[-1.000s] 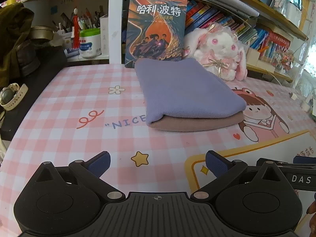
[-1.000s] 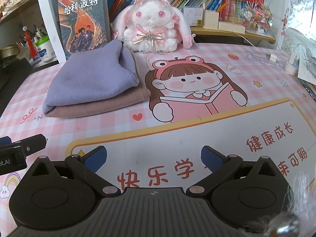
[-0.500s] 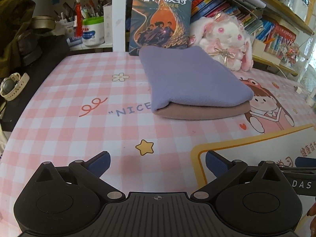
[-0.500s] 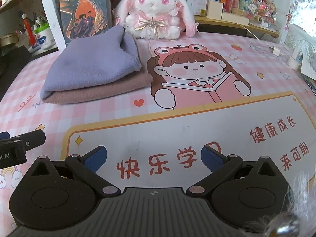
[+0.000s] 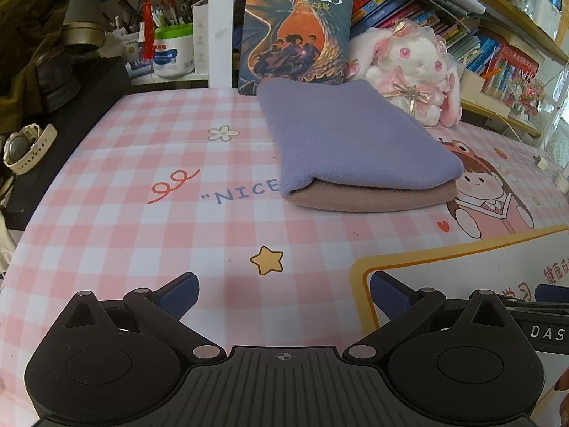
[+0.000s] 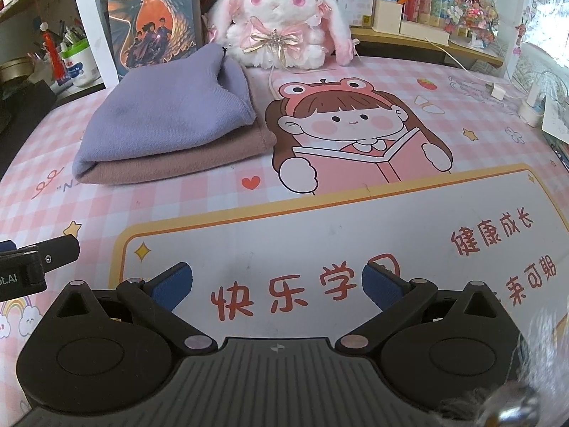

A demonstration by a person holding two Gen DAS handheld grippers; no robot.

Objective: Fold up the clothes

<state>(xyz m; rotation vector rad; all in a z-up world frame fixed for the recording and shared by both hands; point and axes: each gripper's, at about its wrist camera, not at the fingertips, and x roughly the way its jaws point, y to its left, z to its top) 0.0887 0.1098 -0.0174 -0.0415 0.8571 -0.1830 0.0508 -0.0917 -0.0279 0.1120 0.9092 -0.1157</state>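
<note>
Through the left wrist camera I see my left gripper (image 5: 283,293) hanging low over the pink checked mat (image 5: 149,220), its blue pads spread wide with nothing between them. Farther off and a little right of centre lies the folded purple cloth (image 5: 355,138), stacked squarely on the folded brown cloth (image 5: 373,199), whose edge shows along the near side. Behind the stack an illustrated book (image 5: 297,25) stands upright against the shelf, and a white plush rabbit (image 5: 412,71) sits just to its right. A white wristwatch (image 5: 26,149) rests on the dark surface at the far left edge. Through the right wrist camera my right gripper (image 6: 277,284) is likewise parted wide and holding nothing, poised over the white panel with red characters (image 6: 355,235) printed on the mat. From here the purple cloth (image 6: 167,110) and brown cloth (image 6: 177,163) sit far left, well apart from the fingers, beside the cartoon girl print (image 6: 355,135). The rabbit (image 6: 281,21) sits beyond the stack, and the tip of the left gripper (image 6: 39,259) pokes in at the near left.
</note>
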